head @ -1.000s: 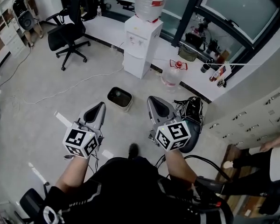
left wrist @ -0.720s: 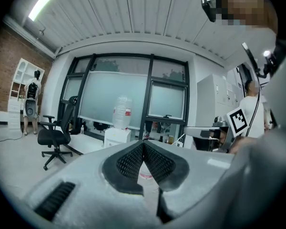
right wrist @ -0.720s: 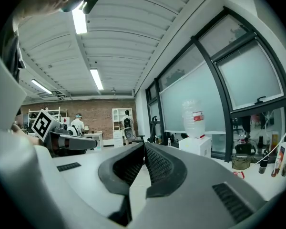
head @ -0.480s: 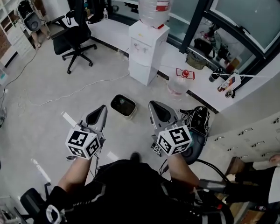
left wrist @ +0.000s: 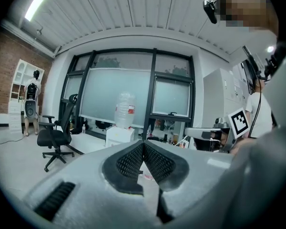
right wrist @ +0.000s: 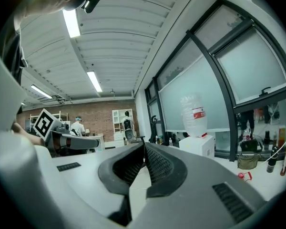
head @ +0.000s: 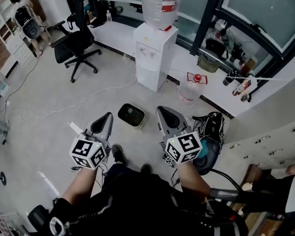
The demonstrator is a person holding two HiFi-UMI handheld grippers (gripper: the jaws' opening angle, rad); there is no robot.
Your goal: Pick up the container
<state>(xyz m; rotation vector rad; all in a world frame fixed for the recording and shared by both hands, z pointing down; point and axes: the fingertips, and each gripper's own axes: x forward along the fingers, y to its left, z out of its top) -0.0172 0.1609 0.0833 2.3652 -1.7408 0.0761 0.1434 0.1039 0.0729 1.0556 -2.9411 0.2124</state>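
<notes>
I carry two grippers: left gripper [head: 107, 117] and right gripper [head: 162, 111]. Ahead of my jaws I count one container [head: 131, 115] on the floor [head: 49, 117], one water dispenser [head: 150, 58], one office chair [head: 76, 38] and one black bag [head: 210, 123]. There are two bottles: top bottle [head: 161, 4] and floor bottle [head: 189, 90].

Open floor [head: 49, 127] left of container [head: 131, 116]; water dispenser [head: 151, 58] close behind, jug [head: 189, 91] and bag [head: 210, 124] crowding right.
</notes>
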